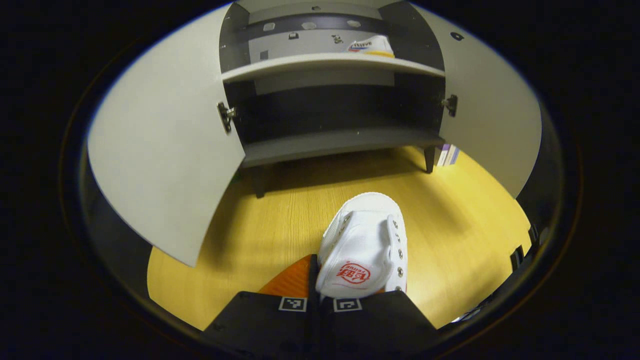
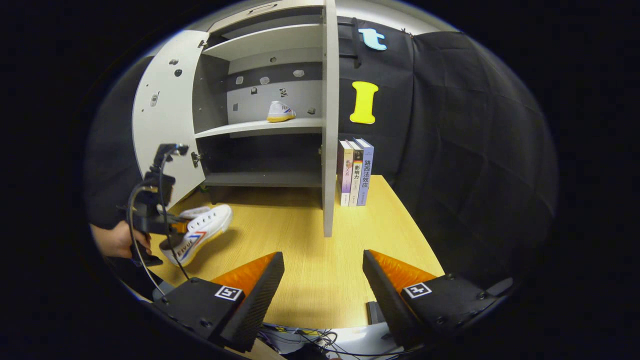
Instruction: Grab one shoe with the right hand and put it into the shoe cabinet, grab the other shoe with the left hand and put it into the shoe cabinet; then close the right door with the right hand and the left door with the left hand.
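In the left gripper view, my left gripper (image 1: 320,292) is shut on a white canvas shoe (image 1: 365,250) near its heel opening, toe pointing towards the shoe cabinet (image 1: 330,62). The right gripper view shows that shoe (image 2: 205,230) lifted and tilted above the wooden table (image 2: 310,240), held by the left gripper (image 2: 177,226) with a hand (image 2: 117,240) behind it. A second white shoe (image 1: 372,46) stands on the cabinet's upper shelf, towards its right end (image 2: 280,111). My right gripper (image 2: 322,280) is open over the table with nothing between its fingers.
Both cabinet doors stand open: the left door (image 1: 165,150) swings out wide, and the right door (image 2: 328,125) shows edge-on. The lower shelf (image 1: 340,142) is bare. Three upright books (image 2: 355,172) stand right of the cabinet. Cables lie below the table's near edge.
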The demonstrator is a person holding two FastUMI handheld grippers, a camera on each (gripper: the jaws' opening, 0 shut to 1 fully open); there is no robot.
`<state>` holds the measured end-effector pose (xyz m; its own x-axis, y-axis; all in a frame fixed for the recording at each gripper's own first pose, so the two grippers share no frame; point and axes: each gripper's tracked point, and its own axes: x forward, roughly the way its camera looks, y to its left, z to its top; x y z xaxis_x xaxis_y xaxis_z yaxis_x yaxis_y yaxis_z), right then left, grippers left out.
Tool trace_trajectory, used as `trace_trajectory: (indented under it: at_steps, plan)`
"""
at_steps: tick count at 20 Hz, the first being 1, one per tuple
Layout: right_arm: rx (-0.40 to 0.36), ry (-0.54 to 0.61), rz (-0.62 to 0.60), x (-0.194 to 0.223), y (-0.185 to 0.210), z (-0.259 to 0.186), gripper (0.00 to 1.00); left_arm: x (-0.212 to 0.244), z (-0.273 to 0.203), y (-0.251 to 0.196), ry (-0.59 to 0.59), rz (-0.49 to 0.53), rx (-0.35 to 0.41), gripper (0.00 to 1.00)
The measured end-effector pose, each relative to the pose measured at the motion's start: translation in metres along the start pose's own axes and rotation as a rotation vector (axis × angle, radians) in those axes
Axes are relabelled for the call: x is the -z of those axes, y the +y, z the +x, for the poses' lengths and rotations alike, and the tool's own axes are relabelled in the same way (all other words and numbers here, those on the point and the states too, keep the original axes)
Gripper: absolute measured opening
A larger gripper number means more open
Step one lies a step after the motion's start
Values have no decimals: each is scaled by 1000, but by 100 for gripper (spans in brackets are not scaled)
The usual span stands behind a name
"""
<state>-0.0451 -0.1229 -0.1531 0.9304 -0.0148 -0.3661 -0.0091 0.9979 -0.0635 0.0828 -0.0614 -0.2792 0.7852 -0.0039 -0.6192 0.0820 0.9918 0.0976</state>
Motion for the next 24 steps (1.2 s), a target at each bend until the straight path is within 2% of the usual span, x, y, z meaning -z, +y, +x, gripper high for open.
trace_trajectory:
  at_steps: [5, 8, 11, 14, 17, 21, 24]
  plan:
    - [-4, -64, 23, -19, -17, -2, 100, -99, -51, 0, -109, -65, 18, 5]
    - [3, -90, 64, -29, -33, -3, 100, -167, -65, -3, -182, -128, 48, 5]
    - [-9, -102, 86, -33, -40, -3, 100, -233, -67, 8, -248, -147, 31, 5]
    - [-2, -115, 129, -35, -47, -16, 100, -294, -54, 25, -292, -184, -6, 5]
    - [12, -161, 141, -53, -56, -21, 99, -348, -34, 41, -307, -150, -55, 5]
    - [52, -204, 106, -64, -76, -27, 98, -402, 10, 55, -246, -167, -60, 5]
    - [89, -200, 117, -63, -91, -29, 98, -434, 49, 63, -195, -152, -109, 5]
